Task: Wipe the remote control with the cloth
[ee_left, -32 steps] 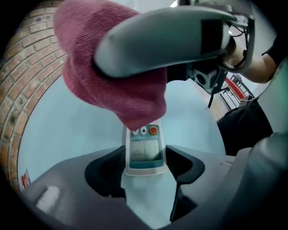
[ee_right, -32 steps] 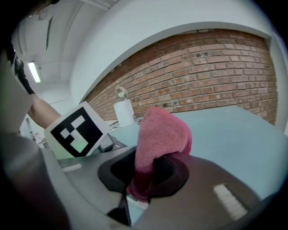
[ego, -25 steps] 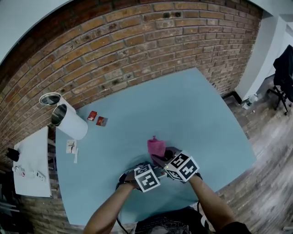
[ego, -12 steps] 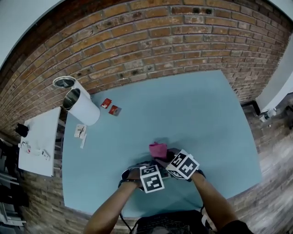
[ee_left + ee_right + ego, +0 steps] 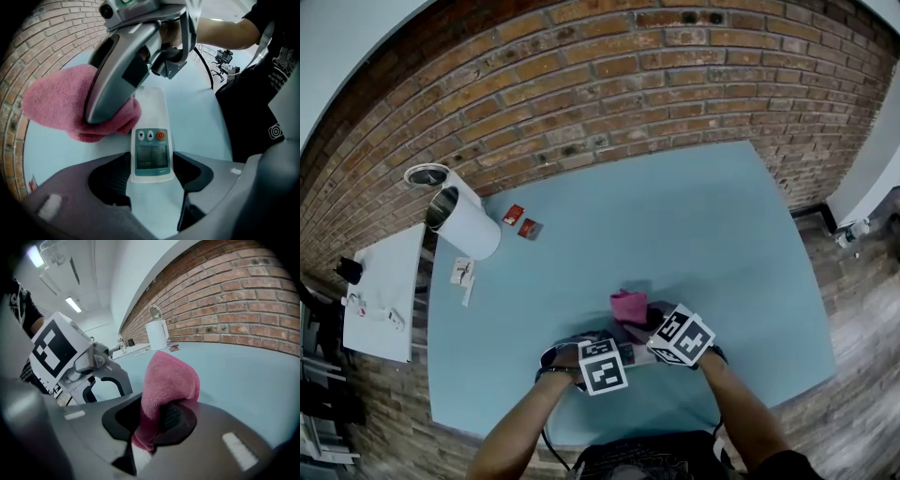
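Note:
A white remote control (image 5: 151, 150) with a small screen and an orange button lies on the blue table (image 5: 722, 244). My left gripper (image 5: 151, 182) points down over it, its jaws closed on the remote's two sides. A pink cloth (image 5: 171, 376) is pinched in my right gripper (image 5: 157, 420). In the left gripper view the cloth (image 5: 65, 105) bulges under the right gripper's grey body (image 5: 117, 70) and rests against the remote's far end. In the head view both marker cubes sit close together near the table's front edge, the cloth (image 5: 628, 305) just beyond them; the remote is mostly hidden there.
A white cylindrical jug (image 5: 464, 225) lies at the back left with its lid (image 5: 427, 175) beside it. Two small red packets (image 5: 522, 221) and white cards (image 5: 462, 272) lie near it. A white side table (image 5: 384, 300) stands left; a brick wall runs behind.
My right gripper has sunk and tilted, bringing the pink cloth lower and closer to the remote. The left gripper has stayed in place on the remote.

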Motion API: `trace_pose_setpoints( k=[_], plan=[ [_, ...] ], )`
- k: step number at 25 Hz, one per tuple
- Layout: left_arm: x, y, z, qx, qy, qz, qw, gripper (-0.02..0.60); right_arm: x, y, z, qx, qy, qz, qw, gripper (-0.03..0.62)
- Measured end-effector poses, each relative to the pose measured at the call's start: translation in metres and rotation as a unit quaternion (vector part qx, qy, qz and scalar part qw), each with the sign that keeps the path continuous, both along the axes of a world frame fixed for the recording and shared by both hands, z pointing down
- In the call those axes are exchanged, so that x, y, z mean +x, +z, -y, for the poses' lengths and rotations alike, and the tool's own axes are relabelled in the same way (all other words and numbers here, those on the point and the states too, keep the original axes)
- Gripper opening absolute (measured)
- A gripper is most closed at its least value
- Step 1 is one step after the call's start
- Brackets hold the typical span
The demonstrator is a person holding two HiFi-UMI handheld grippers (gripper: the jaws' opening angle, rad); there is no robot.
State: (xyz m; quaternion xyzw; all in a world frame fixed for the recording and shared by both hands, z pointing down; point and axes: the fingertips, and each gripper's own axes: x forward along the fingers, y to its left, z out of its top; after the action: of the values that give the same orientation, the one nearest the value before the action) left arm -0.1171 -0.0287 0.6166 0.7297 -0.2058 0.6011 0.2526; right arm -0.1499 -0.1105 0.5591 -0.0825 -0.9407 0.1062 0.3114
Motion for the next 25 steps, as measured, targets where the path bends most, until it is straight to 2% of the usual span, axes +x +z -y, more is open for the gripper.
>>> trace_pose_setpoints(
  k=[16, 25],
  plan=[
    [-0.003, 0.003, -0.002, -0.023, -0.004, 0.039, 0.9990, 0.284, 0.049, 0.000, 0.032, -0.004, 0.050, 0.012, 0.999, 0.066],
    [-0.006, 0.003, -0.002, -0.022, -0.005, 0.037, 0.9990, 0.284, 0.076, 0.002, 0.051, -0.007, 0.104, 0.010, 0.995, 0.066]
  ],
)
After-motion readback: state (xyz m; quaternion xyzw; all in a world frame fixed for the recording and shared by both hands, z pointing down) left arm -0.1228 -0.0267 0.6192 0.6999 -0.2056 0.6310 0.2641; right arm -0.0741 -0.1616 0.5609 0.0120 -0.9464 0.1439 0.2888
